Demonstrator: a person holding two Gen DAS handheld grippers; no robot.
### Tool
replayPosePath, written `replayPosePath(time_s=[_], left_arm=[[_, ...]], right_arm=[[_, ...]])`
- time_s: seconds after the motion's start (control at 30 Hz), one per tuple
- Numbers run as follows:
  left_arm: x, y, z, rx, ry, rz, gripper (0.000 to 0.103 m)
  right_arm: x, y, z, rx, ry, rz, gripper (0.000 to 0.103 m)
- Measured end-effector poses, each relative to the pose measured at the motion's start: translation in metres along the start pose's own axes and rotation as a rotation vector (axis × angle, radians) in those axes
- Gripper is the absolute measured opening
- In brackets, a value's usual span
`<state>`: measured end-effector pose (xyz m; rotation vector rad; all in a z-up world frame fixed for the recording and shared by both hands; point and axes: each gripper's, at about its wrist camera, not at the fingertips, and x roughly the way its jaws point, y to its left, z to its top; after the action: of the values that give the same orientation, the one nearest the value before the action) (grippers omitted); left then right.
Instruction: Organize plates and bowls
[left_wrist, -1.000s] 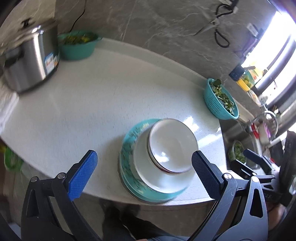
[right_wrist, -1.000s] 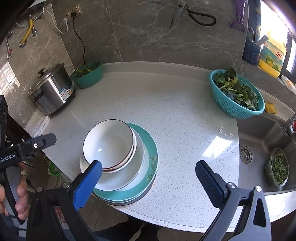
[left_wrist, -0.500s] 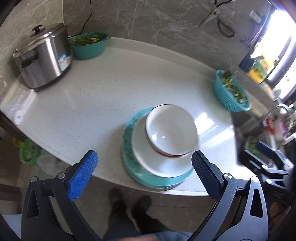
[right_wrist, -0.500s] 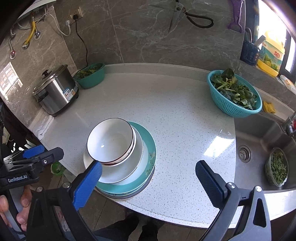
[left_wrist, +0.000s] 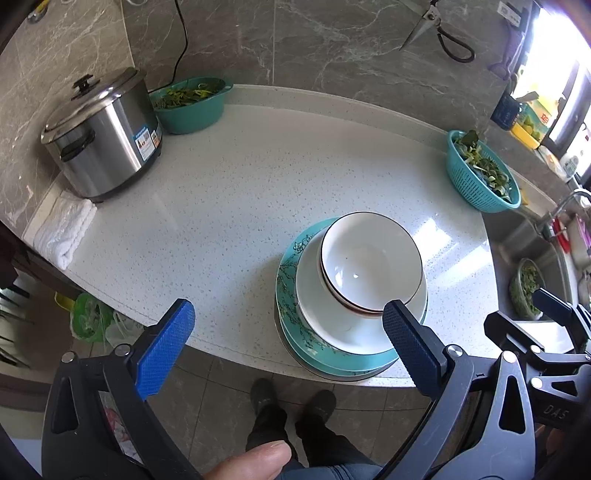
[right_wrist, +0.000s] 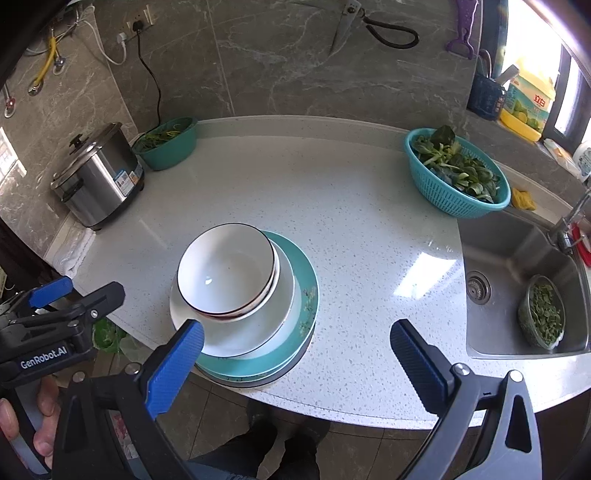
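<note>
One stack stands near the front edge of the white speckled counter. Its base is a teal flowered plate. On it lies a white plate, topped by nested white bowls with dark rims. My left gripper hangs open above and in front of the counter edge, holding nothing. My right gripper is also open and empty, held back from the stack. Each gripper shows at the edge of the other's view.
A steel rice cooker and a teal basin of greens stand at the back left. A teal colander of greens sits by the sink. A folded white cloth lies at the left edge. A person's feet are below.
Both grippers have drawn back and up from the stack, so more of the counter and floor shows. The stack has not moved. Both stay open.
</note>
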<state>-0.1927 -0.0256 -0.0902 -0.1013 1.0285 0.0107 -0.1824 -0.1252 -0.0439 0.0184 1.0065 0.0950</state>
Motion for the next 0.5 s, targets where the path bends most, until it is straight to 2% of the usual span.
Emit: replayPosePath(time_s=[0.5], left_arm=[[-0.008, 0.001, 0.013, 0.026, -0.016, -0.001, 0.103]], right_arm=[[0.000, 0.003, -0.001, 0.018, 0.028, -0.054, 0.103]])
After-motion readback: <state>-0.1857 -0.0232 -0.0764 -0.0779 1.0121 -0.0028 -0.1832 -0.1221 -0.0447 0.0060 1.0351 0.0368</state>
